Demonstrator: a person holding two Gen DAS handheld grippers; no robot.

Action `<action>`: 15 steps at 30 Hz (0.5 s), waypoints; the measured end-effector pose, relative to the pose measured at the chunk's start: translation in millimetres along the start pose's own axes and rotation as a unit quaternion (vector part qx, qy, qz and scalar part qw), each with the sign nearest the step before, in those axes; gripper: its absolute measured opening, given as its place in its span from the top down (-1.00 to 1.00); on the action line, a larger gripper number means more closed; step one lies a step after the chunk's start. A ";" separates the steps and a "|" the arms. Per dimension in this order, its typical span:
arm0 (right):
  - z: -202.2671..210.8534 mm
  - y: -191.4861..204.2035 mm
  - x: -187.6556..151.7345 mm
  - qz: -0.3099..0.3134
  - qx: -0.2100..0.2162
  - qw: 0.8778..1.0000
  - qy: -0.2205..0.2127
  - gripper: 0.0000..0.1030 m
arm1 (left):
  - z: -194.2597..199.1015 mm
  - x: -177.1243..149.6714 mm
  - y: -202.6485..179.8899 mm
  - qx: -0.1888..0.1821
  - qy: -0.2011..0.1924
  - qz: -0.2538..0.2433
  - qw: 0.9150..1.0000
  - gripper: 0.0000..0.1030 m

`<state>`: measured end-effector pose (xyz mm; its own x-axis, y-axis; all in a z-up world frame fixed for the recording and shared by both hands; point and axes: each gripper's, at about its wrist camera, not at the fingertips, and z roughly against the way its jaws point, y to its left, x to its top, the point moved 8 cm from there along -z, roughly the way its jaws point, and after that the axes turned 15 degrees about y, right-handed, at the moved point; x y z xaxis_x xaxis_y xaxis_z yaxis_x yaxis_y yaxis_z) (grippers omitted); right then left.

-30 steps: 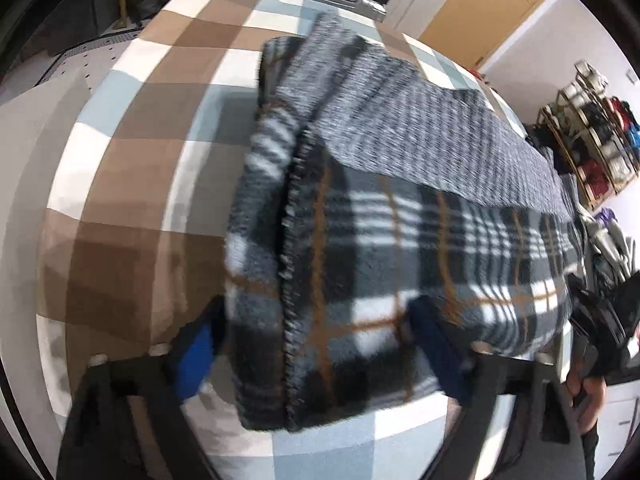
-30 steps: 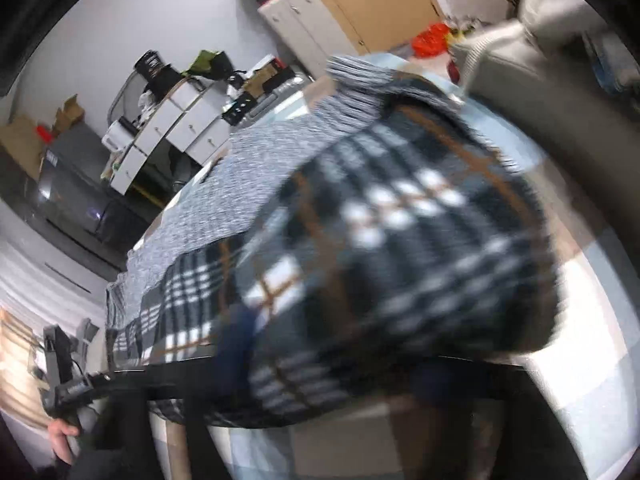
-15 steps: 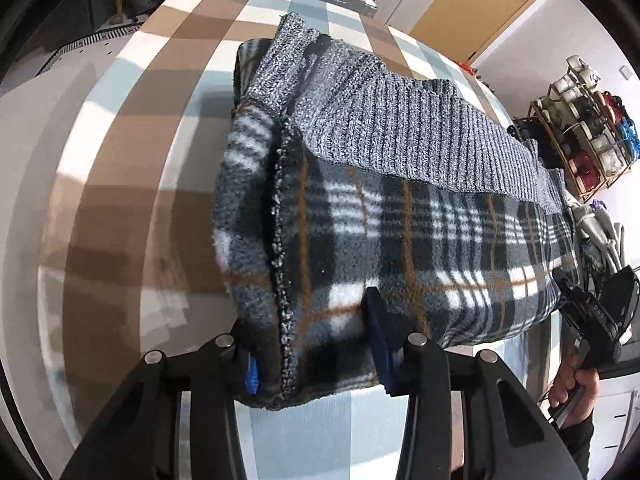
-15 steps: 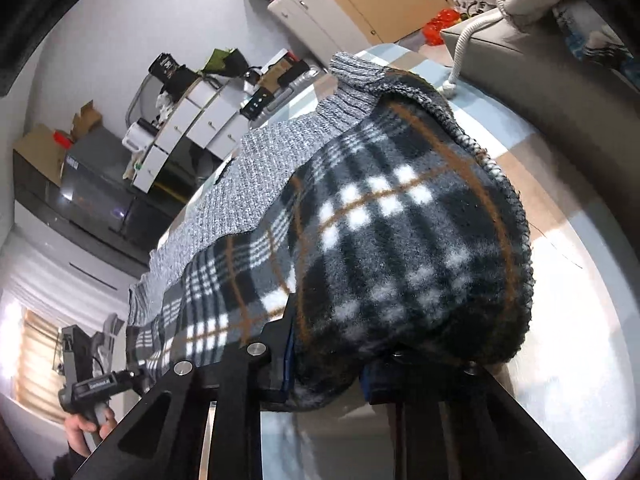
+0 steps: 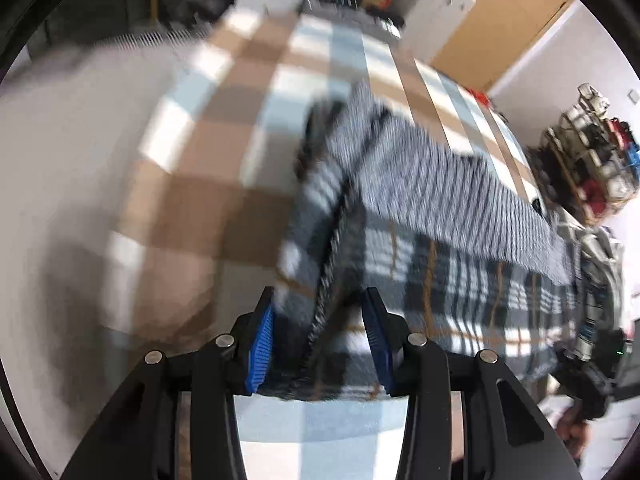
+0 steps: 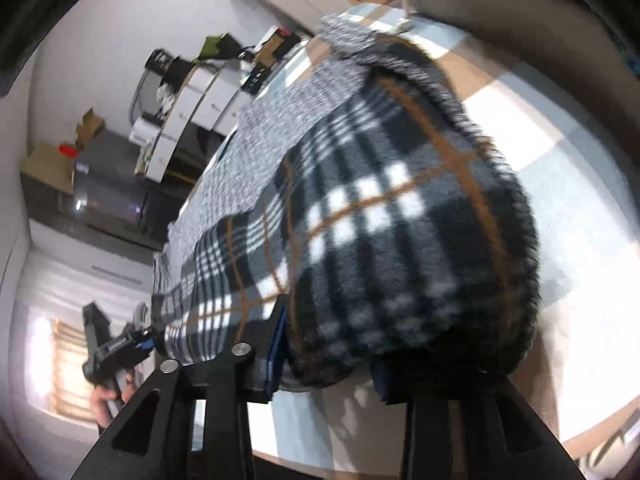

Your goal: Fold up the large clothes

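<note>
So the left gripper [image 5: 322,344] had its blue pads [image 5: 260,340] closed about halfway on the near edge of the plaid fleece garment [image 5: 440,280], stitched hem bunched right between them. The right gripper [image 6: 328,364] had the other end of that same edge between its fingers, and its jaws were opening a bit, though the fleece was packed in there and I couldn't see it slipping out.

The key bit: the garment's long axis ran from one gripper across to the other, each hand at its own end, neither nearer, with the body stretching away over the checked table cloth [image 5: 208,152].

Looks-wise: thick fuzzy black, white and tan plaid, with a grey ribbed knit layer [image 5: 432,184] lying on top further back. Blurry frames, though.
</note>
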<state>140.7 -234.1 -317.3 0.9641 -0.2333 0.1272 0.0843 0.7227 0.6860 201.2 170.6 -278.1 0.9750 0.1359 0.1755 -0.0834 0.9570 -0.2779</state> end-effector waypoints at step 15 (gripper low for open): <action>27.6 -34.2 17.1 -0.049 0.000 0.997 -0.052 -0.21 | -34.7 -45.2 -122.2 0.106 -0.014 -0.264 0.958 0.04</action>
<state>147.4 -280.7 -318.9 0.9201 -0.3682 0.1338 0.1762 0.6938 0.6982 174.4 38.6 -284.8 0.8867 -0.3784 0.2656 0.3778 0.9242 0.0553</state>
